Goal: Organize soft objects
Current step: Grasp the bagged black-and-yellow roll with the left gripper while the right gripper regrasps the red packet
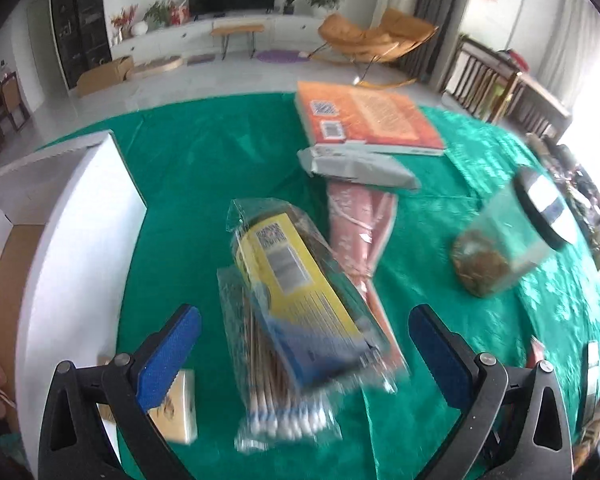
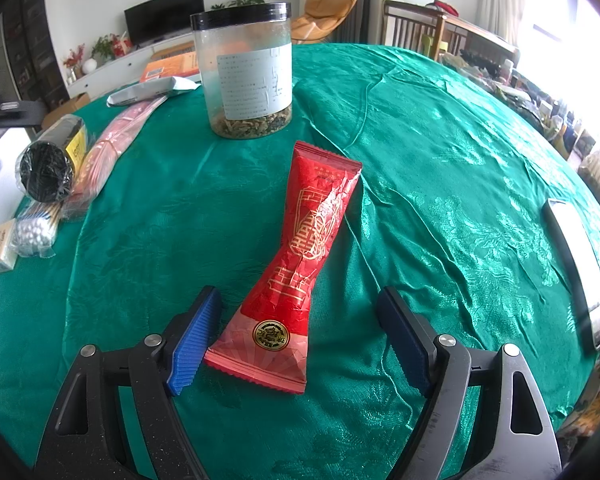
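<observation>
In the left wrist view my left gripper (image 1: pixel 306 354) is open above a clear bag holding a yellow-labelled roll (image 1: pixel 296 292), which lies on a bag of cotton swabs (image 1: pixel 284 420). A pink soft packet (image 1: pixel 360 236) and a grey soft mailer (image 1: pixel 356 168) lie beyond. In the right wrist view my right gripper (image 2: pixel 300 340) is open around the near end of a red foil packet (image 2: pixel 300 264) lying on the green tablecloth (image 2: pixel 440 184). The roll (image 2: pixel 52 160), the swabs (image 2: pixel 34 228), the pink packet (image 2: pixel 116 140) and the mailer (image 2: pixel 152 90) show at the left.
A white cardboard box (image 1: pixel 72 240) stands open at the left. An orange book (image 1: pixel 372 118) lies at the far side. A plastic jar (image 2: pixel 246 70) with a black lid stands behind the red packet. A small tan box (image 1: pixel 178 412) lies by the swabs. A phone (image 2: pixel 580 268) lies at the right.
</observation>
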`<action>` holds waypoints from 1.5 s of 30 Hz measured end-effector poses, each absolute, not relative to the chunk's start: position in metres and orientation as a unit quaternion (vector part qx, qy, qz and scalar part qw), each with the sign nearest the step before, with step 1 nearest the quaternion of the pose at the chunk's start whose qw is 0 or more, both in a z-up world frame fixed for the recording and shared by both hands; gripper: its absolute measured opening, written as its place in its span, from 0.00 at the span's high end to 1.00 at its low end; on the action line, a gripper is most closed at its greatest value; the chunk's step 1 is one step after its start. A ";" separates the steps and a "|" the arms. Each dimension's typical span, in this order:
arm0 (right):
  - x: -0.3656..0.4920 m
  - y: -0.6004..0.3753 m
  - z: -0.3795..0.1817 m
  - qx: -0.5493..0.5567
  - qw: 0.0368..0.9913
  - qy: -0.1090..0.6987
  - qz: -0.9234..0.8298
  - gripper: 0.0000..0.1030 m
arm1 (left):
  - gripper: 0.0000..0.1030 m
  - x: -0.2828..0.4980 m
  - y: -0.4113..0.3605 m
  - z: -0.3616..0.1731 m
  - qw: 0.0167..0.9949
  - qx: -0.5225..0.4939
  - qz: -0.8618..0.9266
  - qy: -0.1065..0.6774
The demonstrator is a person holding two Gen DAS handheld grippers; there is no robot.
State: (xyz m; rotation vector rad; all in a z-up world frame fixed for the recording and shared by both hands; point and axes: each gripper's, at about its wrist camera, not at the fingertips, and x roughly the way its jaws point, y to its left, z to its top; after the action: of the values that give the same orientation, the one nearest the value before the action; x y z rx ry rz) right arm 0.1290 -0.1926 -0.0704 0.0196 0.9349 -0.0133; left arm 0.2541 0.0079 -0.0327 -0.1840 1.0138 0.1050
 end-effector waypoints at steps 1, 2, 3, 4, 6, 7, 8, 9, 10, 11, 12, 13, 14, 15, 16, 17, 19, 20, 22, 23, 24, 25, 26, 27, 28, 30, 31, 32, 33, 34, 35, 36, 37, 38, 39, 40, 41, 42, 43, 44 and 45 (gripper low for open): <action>0.129 -0.192 -0.070 0.009 0.893 0.451 -0.006 0.20 | 0.00 0.261 0.010 -0.038 0.864 -0.092 0.054 0.492; 0.129 -0.192 -0.070 0.010 0.893 0.451 -0.006 0.19 | 0.00 0.269 0.012 -0.045 0.856 -0.097 0.056 0.505; 0.129 -0.192 -0.070 0.010 0.893 0.451 -0.005 0.19 | 0.00 0.274 0.012 -0.054 0.847 -0.104 0.056 0.519; 0.129 -0.192 -0.070 0.010 0.893 0.451 -0.004 0.18 | 0.03 0.277 0.014 -0.060 0.839 -0.114 0.054 0.529; 0.130 -0.191 -0.070 0.009 0.893 0.451 -0.004 0.18 | 0.32 0.274 0.020 -0.065 0.837 -0.151 0.031 0.526; 0.130 -0.191 -0.070 0.009 0.893 0.451 -0.004 0.18 | 0.39 0.271 0.022 -0.063 0.840 -0.161 0.026 0.517; 0.130 -0.191 -0.070 0.009 0.893 0.451 -0.004 0.18 | 0.41 0.268 0.023 -0.059 0.845 -0.157 0.030 0.511; 0.130 -0.191 -0.070 0.009 0.893 0.451 -0.004 0.18 | 0.42 0.264 0.021 -0.053 0.853 -0.149 0.033 0.500; 0.130 -0.191 -0.070 0.009 0.893 0.451 -0.005 0.18 | 0.42 0.260 0.020 -0.048 0.857 -0.148 0.028 0.493; 0.130 -0.191 -0.070 0.009 0.893 0.451 -0.005 0.18 | 0.43 0.255 0.019 -0.042 0.860 -0.151 0.019 0.487; 0.130 -0.191 -0.070 0.009 0.893 0.451 -0.005 0.18 | 0.43 0.244 0.017 -0.033 0.863 -0.156 0.005 0.480; 0.130 -0.190 -0.070 0.009 0.893 0.451 -0.005 0.18 | 0.43 0.238 0.015 -0.027 0.865 -0.159 -0.005 0.476; 0.130 -0.190 -0.070 0.009 0.893 0.451 -0.005 0.17 | 0.43 0.227 0.011 -0.019 0.867 -0.160 -0.016 0.471; 0.130 -0.190 -0.070 0.009 0.893 0.451 -0.005 0.17 | 0.43 0.211 0.007 -0.010 0.870 -0.159 -0.031 0.466; 0.130 -0.190 -0.070 0.009 0.893 0.451 -0.005 0.17 | 0.43 0.196 0.002 -0.005 0.871 -0.153 -0.044 0.464; 0.130 -0.190 -0.070 0.009 0.893 0.451 -0.005 0.17 | 0.43 0.184 -0.002 -0.001 0.872 -0.147 -0.053 0.464; 0.130 -0.190 -0.070 0.009 0.893 0.451 -0.005 0.17 | 0.43 0.157 -0.010 -0.003 0.871 -0.131 -0.069 0.469; 0.130 -0.190 -0.070 0.009 0.893 0.451 -0.005 0.17 | 0.42 0.145 -0.015 -0.006 0.869 -0.122 -0.074 0.473; 0.130 -0.190 -0.070 0.009 0.893 0.451 -0.005 0.17 | 0.42 0.121 -0.024 -0.021 0.863 -0.096 -0.076 0.491; 0.130 -0.189 -0.070 0.009 0.893 0.451 -0.005 0.17 | 0.42 0.113 -0.028 -0.030 0.859 -0.082 -0.075 0.499; 0.130 -0.189 -0.070 0.009 0.893 0.451 -0.005 0.17 | 0.42 0.105 -0.033 -0.040 0.856 -0.066 -0.075 0.507; 0.130 -0.189 -0.070 0.009 0.893 0.451 -0.005 0.17 | 0.42 0.099 -0.037 -0.050 0.852 -0.050 -0.076 0.515; 0.130 -0.189 -0.070 0.009 0.893 0.451 -0.005 0.17 | 0.41 0.095 -0.040 -0.056 0.850 -0.042 -0.078 0.519; 0.130 -0.189 -0.070 0.009 0.893 0.451 -0.005 0.17 | 0.40 0.093 -0.045 -0.065 0.846 -0.029 -0.081 0.526; 0.130 -0.189 -0.070 0.009 0.893 0.451 -0.005 0.17 | 0.38 0.090 -0.048 -0.070 0.848 -0.017 -0.078 0.524; 0.130 -0.189 -0.070 0.009 0.893 0.451 -0.005 0.17 | 0.27 0.086 -0.053 -0.072 0.859 0.004 -0.064 0.508; 0.130 -0.189 -0.070 0.009 0.893 0.451 -0.005 0.17 | 0.16 0.082 -0.055 -0.070 0.862 0.012 -0.060 0.503; 0.130 -0.189 -0.070 0.009 0.893 0.451 -0.005 0.17 | 0.10 0.082 -0.056 -0.068 0.865 0.019 -0.055 0.499; 0.130 -0.189 -0.070 0.009 0.893 0.451 -0.005 0.17 | 0.08 0.083 -0.057 -0.066 0.869 0.025 -0.050 0.492; 0.130 -0.189 -0.070 0.009 0.893 0.451 -0.005 0.17 | 0.08 0.083 -0.057 -0.064 0.871 0.031 -0.047 0.488; 0.130 -0.189 -0.070 0.009 0.893 0.451 -0.005 0.17 | 0.08 0.085 -0.056 -0.065 0.871 0.035 -0.046 0.488; 0.130 -0.188 -0.070 0.009 0.893 0.451 -0.005 0.17 | 0.08 0.085 -0.055 -0.065 0.870 0.039 -0.043 0.489; 0.130 -0.188 -0.070 0.009 0.893 0.451 -0.005 0.17 | 0.08 0.085 -0.053 -0.067 0.869 0.040 -0.040 0.491; 0.130 -0.188 -0.070 0.009 0.893 0.451 -0.005 0.17 | 0.08 0.085 -0.052 -0.070 0.868 0.039 -0.037 0.493; 0.130 -0.189 -0.069 0.011 0.892 0.452 -0.004 0.17 | 0.08 0.085 -0.048 -0.069 0.867 0.033 -0.033 0.495; 0.130 -0.191 -0.068 0.021 0.891 0.453 0.002 0.18 | 0.08 0.084 -0.044 -0.068 0.868 0.024 -0.030 0.495; 0.130 -0.195 -0.066 0.040 0.891 0.452 0.012 0.18 | 0.08 0.084 -0.041 -0.067 0.870 0.015 -0.031 0.493; 0.128 -0.206 -0.062 0.085 0.892 0.443 0.027 0.19 | 0.08 0.082 -0.036 -0.064 0.872 0.003 -0.033 0.489; 0.125 -0.217 -0.060 0.128 0.892 0.433 0.039 0.19 | 0.08 0.082 -0.033 -0.063 0.873 -0.003 -0.033 0.487; 0.121 -0.234 -0.060 0.187 0.886 0.421 0.048 0.18 | 0.08 0.081 -0.029 -0.062 0.873 -0.008 -0.034 0.486; 0.119 -0.248 -0.063 0.234 0.878 0.416 0.048 0.18 | 0.08 0.082 -0.028 -0.063 0.873 -0.010 -0.034 0.487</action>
State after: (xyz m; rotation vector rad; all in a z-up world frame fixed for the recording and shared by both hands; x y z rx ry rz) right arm 0.1193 -0.2484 -0.0631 0.4871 0.8674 0.1001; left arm 0.0815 -0.0283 -0.0627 -0.0219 1.0178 -0.0719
